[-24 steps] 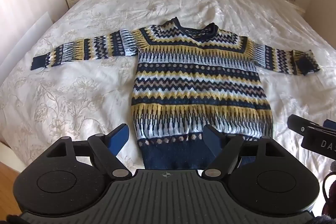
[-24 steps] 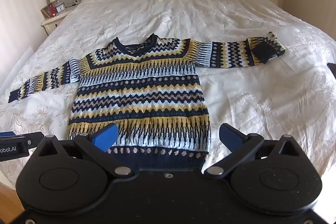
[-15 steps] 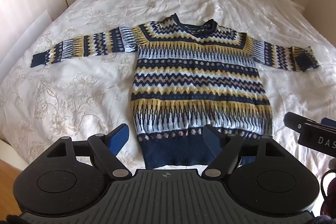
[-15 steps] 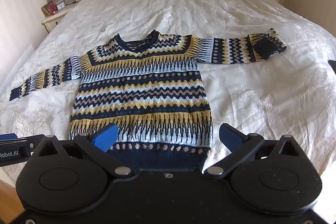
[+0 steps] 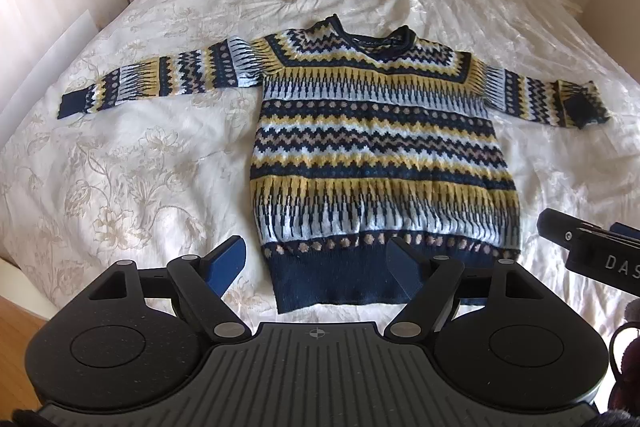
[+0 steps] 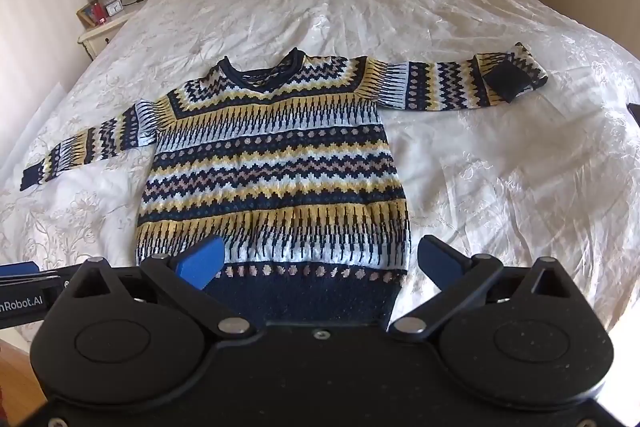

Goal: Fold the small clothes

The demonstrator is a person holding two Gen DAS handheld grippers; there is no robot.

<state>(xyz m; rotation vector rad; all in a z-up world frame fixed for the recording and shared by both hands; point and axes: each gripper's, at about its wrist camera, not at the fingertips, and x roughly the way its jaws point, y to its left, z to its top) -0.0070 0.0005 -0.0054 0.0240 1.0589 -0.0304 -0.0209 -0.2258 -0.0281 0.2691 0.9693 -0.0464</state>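
Left gripper (image 5: 318, 265): matte black body with fine speckles, two round housings with a circular recess each, centre plate of grey ribbed rubber carrying a small crosshair mark. Black link arms with silver pivot pins and triangular cut-outs; blue fingertips (image 5: 228, 261). Right gripper (image 6: 322, 263): same black speckled housings, plain black centre with small screws, silver pivots, blue fingertips (image 6: 202, 261). White lettering on each unit's side, partly cut off: "DAS" on one, "nRobot.AI" on the other.
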